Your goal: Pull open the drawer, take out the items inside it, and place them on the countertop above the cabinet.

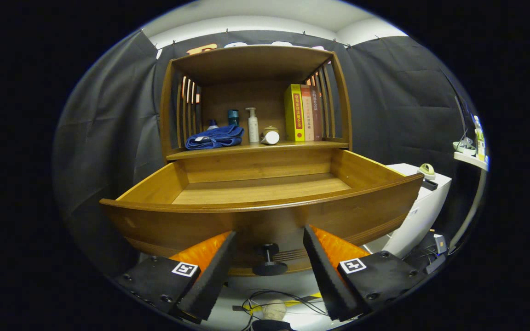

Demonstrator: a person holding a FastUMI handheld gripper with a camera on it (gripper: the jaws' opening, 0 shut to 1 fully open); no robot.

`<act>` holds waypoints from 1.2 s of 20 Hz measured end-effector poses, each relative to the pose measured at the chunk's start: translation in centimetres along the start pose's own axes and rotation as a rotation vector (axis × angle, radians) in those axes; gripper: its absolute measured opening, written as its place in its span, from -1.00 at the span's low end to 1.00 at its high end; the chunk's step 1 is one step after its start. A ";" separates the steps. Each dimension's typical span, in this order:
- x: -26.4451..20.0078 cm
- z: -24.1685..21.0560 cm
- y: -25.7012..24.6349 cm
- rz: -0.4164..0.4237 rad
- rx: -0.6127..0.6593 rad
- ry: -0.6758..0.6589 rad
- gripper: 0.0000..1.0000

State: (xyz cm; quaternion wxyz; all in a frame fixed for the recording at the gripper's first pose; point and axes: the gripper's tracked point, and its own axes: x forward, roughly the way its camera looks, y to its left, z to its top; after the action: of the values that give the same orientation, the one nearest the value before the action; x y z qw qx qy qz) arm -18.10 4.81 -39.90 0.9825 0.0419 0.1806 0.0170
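With the drawer (265, 202) already pulled well out of the cabinet (256, 92), the gripper (269, 257) sat spread wide, its two fingers apart on either side of the drawer knob (268, 259) and touching nothing. That knob was one dark, dumbbell-shaped pull sticking out of the middle of the drawer front, just ahead of the fingers and between them.

Funny thing was the drawer looked bare from that angle: only the wooden floor and walls were visible inside. The near strip of the floor was hidden behind the front panel, so something small and flat could have been tucked there, hard to say.

On the countertop (292, 145) above the drawer stood the stuff: one folded blue towel (214, 137), one white pump bottle (252, 125), one teal-capped bottle (233, 116) behind the towel, one small pot (270, 135) with what seemed a white lid leaning on it, and three books (302, 112) upright at the right end. A further little dark cap peeked out behind the towel, too hidden to name.

Handling guess: the towel would be soft and floppy, best pinched at a thick fold. The pump bottle looked light, smooth and tippy, so a grab around the body, not the neck. The drawer itself was solid wood, stiff and probably heavy, and the knob's narrow waist was the obvious hold.
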 end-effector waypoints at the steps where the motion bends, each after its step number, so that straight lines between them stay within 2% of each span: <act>1: 0.2 0.0 0.0 -0.003 -0.017 -0.005 0.96; 7: 1.1 0.6 -0.6 -0.002 -0.012 -0.015 0.96; 14: 4.7 1.5 -0.6 0.002 -0.012 -0.011 0.96; 20: 10.6 2.4 -0.2 -0.006 -0.017 0.012 0.95; 24: 17.0 2.8 -1.3 -0.025 -0.054 0.042 0.94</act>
State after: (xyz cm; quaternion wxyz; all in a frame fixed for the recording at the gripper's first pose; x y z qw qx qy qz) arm -1.21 4.07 -43.39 0.9794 0.0126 0.2014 0.0108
